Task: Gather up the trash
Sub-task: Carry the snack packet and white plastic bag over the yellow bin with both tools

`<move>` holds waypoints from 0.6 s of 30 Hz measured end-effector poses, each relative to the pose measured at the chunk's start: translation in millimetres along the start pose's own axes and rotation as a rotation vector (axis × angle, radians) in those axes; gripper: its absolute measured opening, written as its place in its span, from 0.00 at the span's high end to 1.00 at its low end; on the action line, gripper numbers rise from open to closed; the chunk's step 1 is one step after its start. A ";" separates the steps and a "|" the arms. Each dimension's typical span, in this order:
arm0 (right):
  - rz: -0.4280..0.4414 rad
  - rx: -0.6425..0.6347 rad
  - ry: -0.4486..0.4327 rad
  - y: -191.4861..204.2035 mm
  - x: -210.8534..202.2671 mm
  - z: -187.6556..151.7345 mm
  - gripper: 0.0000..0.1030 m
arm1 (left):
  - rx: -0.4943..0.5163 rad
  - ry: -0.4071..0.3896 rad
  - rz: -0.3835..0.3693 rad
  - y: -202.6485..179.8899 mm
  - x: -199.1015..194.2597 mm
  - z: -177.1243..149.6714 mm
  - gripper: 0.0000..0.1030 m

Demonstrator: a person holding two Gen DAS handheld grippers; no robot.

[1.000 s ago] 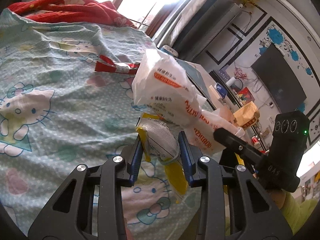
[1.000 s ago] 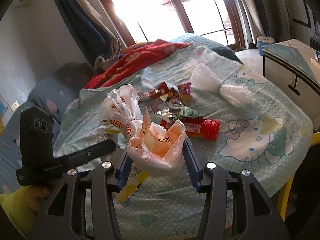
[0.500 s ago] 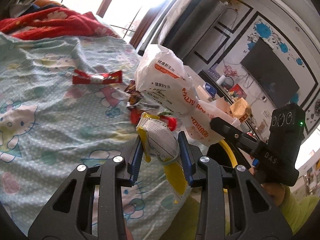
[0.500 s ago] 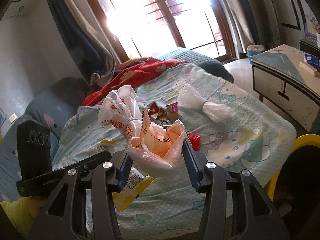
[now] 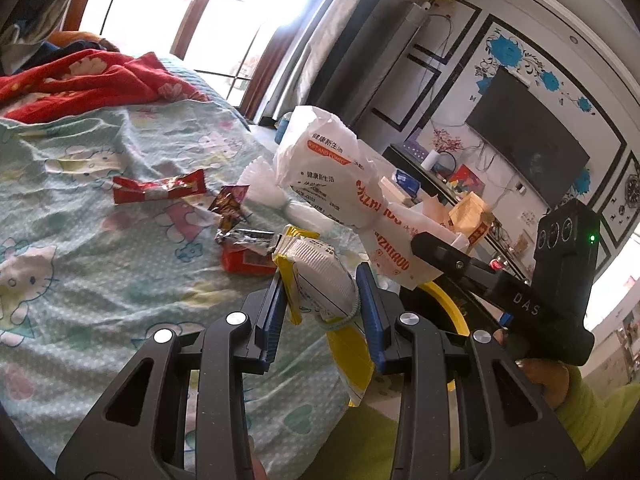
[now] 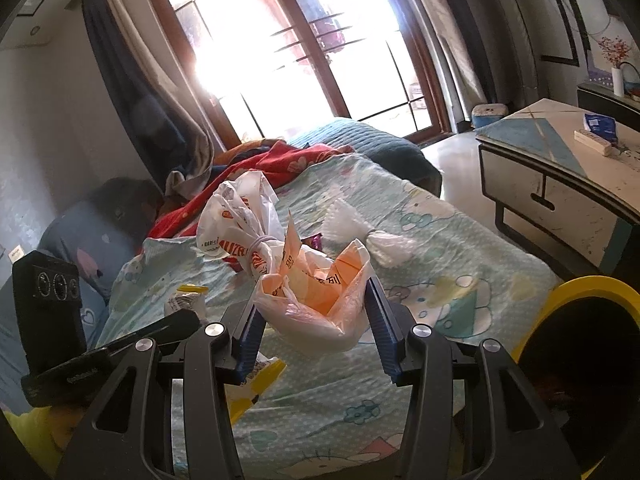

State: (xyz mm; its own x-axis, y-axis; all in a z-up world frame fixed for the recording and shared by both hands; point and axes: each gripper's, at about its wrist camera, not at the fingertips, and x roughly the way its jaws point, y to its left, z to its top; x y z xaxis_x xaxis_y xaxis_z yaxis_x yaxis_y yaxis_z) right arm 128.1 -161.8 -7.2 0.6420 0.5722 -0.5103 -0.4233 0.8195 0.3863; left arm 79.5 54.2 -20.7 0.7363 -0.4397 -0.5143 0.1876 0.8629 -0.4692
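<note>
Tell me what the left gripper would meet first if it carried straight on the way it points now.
Probably the red packet on the bedsheet, just beyond the yellow-and-white wrapper that the left gripper holds; depth is unclear.

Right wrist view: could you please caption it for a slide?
Right claw grips tied white-and-orange plastic bag above cartoon-print bedsheet.

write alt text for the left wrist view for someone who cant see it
The left gripper clamps a yellow-and-white snack packet above a cartoon-print bedsheet strewn with wrappers. To its right, the other gripper holds up a knotted white plastic bag near a yellow bin.
</note>
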 end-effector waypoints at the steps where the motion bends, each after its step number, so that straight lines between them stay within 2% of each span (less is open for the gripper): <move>1: -0.004 0.000 -0.003 -1.1 -1.2 0.1 0.55 | 0.002 -0.001 -0.003 -1.5 0.7 0.5 0.73; 18: -0.101 0.022 -0.065 -39.0 -36.0 4.1 0.55 | 0.064 0.006 -0.039 -31.6 22.6 7.0 0.73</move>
State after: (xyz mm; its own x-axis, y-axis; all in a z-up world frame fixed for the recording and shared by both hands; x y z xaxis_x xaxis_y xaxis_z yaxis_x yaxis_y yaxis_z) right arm 124.1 -214.5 -0.8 0.7209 0.4832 -0.4968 -0.3408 0.8714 0.3529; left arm 94.7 18.7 -12.5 0.7238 -0.4748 -0.5007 0.2574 0.8590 -0.4425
